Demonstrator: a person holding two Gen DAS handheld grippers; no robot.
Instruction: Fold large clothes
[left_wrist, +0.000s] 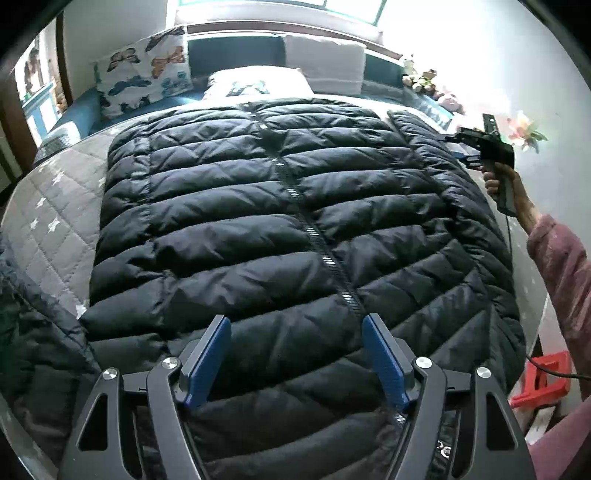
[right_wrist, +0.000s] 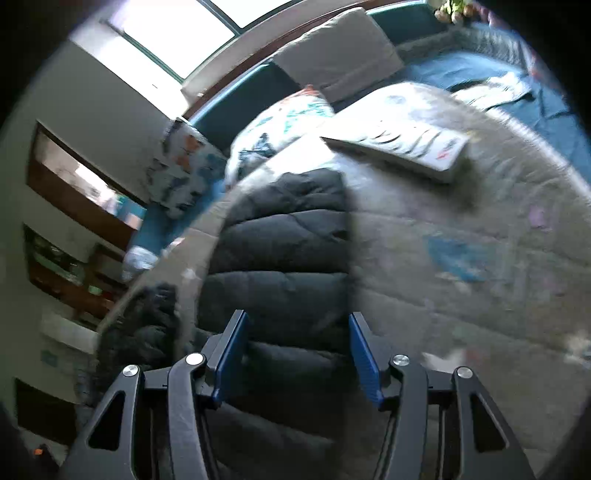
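A large black quilted puffer jacket (left_wrist: 280, 229) lies flat on the bed, zipper (left_wrist: 314, 229) running up its middle. My left gripper (left_wrist: 295, 354) is open and empty, just above the jacket's near end. My right gripper (left_wrist: 476, 144) shows in the left wrist view at the jacket's far right edge, by a sleeve (left_wrist: 417, 136). In the right wrist view my right gripper (right_wrist: 297, 350) is open, over a long black quilted part of the jacket (right_wrist: 280, 266); nothing is held. This view is blurred.
The grey quilted bedspread (left_wrist: 55, 221) with stars covers the bed. A butterfly pillow (left_wrist: 144, 70), white pillows (left_wrist: 325, 62) and the headboard stand at the far end. A book or magazine (right_wrist: 402, 144) lies on the bed. A red stool (left_wrist: 543, 376) stands at right.
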